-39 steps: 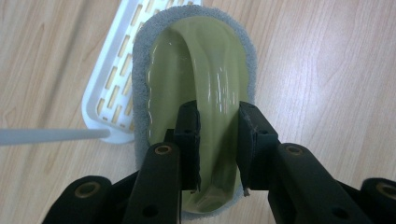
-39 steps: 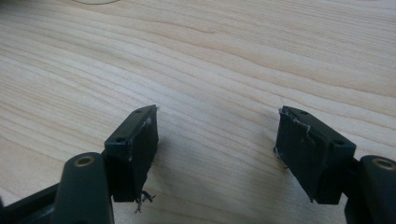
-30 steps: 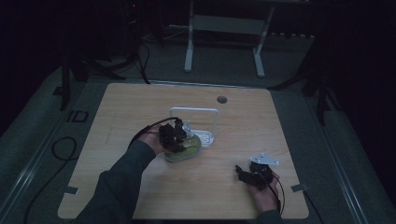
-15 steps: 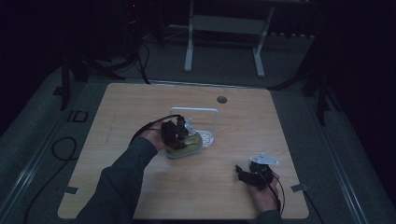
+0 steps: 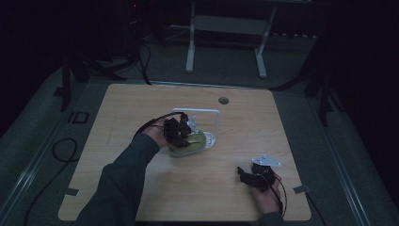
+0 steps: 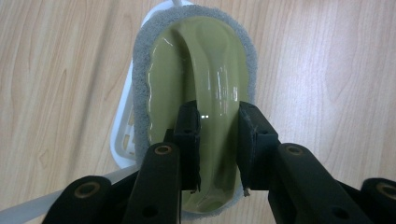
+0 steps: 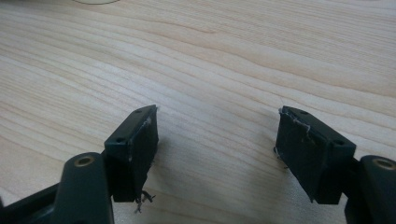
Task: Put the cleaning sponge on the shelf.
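An olive-green plastic scrubber point(image 6: 201, 56) with a grey scouring pad round its rim lies partly over a white plastic holder point(image 6: 122, 140) on the wooden table. My left gripper point(image 6: 217, 112) is shut on the scrubber's raised handle ridge, one pad on each side. In the high view this gripper point(image 5: 181, 134) sits over the scrubber point(image 5: 194, 143) near the table's middle. My right gripper point(image 5: 244, 174) rests at the front right, apart from them. Its jaws point(image 7: 217, 121) stand open over bare wood with nothing between them.
A white wire frame point(image 5: 217, 120) rises behind the holder. A round cable hole point(image 5: 223, 100) lies near the table's far edge. The wooden table point(image 5: 263, 132) has dark floor around it, and metal stand legs point(image 5: 190, 47) stand beyond it.
The left gripper and the scrubber have shifted slightly toward the far side of the table, onto the white holder. The right gripper has not moved.
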Available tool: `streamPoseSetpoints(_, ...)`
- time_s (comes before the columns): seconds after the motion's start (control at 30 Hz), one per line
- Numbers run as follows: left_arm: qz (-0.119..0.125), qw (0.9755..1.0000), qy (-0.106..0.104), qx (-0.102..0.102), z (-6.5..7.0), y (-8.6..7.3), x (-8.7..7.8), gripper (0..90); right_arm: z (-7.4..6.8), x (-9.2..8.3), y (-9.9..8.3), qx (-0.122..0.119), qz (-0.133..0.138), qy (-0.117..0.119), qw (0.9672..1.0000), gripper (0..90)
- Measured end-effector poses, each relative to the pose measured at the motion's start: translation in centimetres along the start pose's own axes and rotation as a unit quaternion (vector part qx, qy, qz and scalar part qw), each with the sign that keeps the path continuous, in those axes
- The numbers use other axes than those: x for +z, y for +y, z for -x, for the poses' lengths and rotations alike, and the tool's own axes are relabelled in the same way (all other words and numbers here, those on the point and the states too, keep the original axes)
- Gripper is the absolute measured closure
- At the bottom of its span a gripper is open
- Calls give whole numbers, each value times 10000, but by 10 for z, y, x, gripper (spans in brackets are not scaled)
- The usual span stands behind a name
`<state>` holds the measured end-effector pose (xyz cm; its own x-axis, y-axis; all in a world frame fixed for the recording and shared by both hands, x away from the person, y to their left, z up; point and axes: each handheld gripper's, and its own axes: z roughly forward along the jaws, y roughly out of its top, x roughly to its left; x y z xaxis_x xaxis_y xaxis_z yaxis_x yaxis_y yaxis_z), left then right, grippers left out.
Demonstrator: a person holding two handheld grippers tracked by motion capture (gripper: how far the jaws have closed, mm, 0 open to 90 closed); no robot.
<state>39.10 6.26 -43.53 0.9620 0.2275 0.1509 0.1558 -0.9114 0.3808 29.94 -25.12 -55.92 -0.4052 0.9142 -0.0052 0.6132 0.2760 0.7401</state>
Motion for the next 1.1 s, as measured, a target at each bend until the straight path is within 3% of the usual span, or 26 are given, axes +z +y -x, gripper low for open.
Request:
streamPoseSetpoints(0.53, -39, 9997, 128, 185, -5, 10, 0, 721, 0, 0, 0, 8, -3, 0, 10000, 291)
streamPoseSetpoints(0.83, -46, 9997, 49, 232, -7, 11, 5, 721, 0, 0, 0, 9, -4, 1, 10000, 290)
streamPoseSetpoints(1.1, -105, 9990, 114, 408, -7, 21, 1, 721, 0, 0, 0, 6, -2, 2, 10000, 290)
